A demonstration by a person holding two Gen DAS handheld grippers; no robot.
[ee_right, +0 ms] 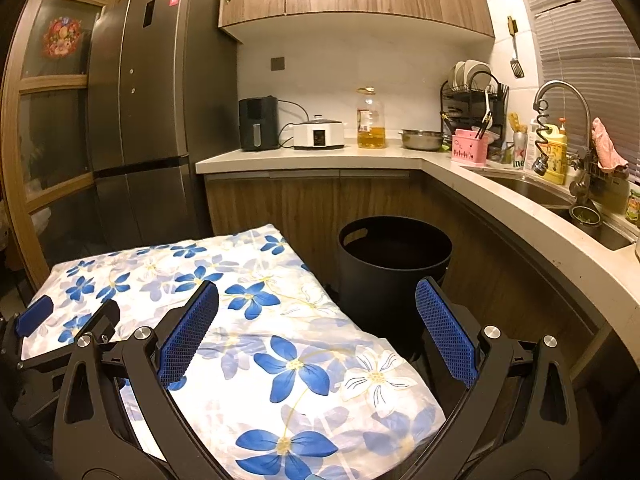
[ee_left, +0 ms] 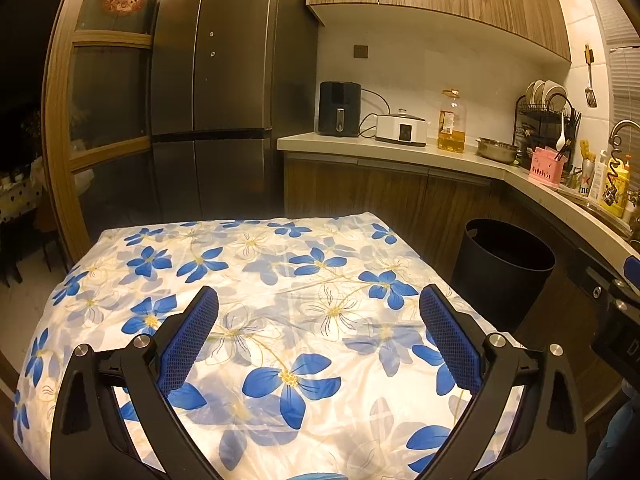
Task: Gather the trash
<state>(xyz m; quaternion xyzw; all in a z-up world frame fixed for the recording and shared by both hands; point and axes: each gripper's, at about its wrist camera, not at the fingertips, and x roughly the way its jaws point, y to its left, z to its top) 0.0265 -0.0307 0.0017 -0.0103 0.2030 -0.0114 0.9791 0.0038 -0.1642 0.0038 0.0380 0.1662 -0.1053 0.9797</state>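
From where I stand, nothing that looks like trash lies on the bench (ee_left: pixel 280 280): its blue-flowered cloth (ee_right: pixel 256 320) is bare from edge to edge in both wrist views, so I cannot say where any litter is; it may be out of frame or already gone.

Going left to right: the tall dark fridge (ee_left: pixel 216 92) stands at the far left behind the bench. The left gripper (ee_left: pixel 319 300) hangs over the middle of the cloth, jaws spread wide and nothing between them. To its right the right gripper (ee_right: pixel 317 296) hovers over the bench's right edge, also spread wide and empty, with one blue pad (ee_right: pixel 444 332) out past the cloth, in front of the bin.

That black bin (ee_right: pixel 394 264) is the thing the coming move turns on. It stands on the floor just beside the bench's far right corner, mouth open and upward, ahead and slightly right of the right gripper, well off to the right of the left one. So the right hand is clearly the nearer for any drop. Its inside is too dark to tell what it holds.

Beyond, the kitchen counter (ee_right: pixel 320 156) carries an air fryer (ee_right: pixel 259 124), a white cooker (ee_right: pixel 319 132), an oil bottle (ee_right: pixel 371 120) and a dish rack (ee_right: pixel 472 92), with the sink (ee_right: pixel 532 188) at far right. None blocks the path to the bin; only the bench corner sits close.
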